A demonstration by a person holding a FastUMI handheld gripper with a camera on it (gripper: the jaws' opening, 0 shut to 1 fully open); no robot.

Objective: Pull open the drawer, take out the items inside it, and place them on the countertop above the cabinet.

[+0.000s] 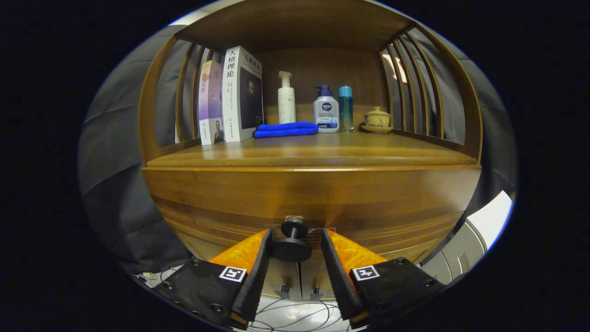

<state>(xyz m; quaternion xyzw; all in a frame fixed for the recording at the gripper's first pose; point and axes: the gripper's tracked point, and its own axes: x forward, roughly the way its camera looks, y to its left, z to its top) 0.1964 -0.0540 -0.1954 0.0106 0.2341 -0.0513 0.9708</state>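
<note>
Drawer knob [293,240], black and round, sits between the two fingers of the gripper [295,240], at the front of the wooden cabinet. The jaws stand at a narrow gap, one black pad on each side of the knob; the pads are very close to it, but I cannot tell if both really press on it. The left finger [256,272] and the right finger [336,272] are black at the inner side and orange behind, and each carries a small square marker on its black base. Below the fingers some thin cables [295,313] lie on a pale floor.

The drawer [313,203] is the wide wooden front just behind the knob, and it looks closed, flush with the cabinet. What is inside it is hidden.

Above the drawer is the countertop [322,152], a bare brown board near its front edge. Farther back, things stand in a row against the rear wall. At the far left two books [230,97] stand upright, touching each other. Just right of them a folded blue cloth [286,129] lies flat. Behind the cloth stands a white pump bottle [286,97]. To the right come a second pump bottle with a blue top [326,110], then a slim teal bottle [345,108] just beside it. At the far right, a little apart, a small yellow lidded cup [377,118] rests on a saucer. Curved wooden slats [405,87] close both sides.
</note>
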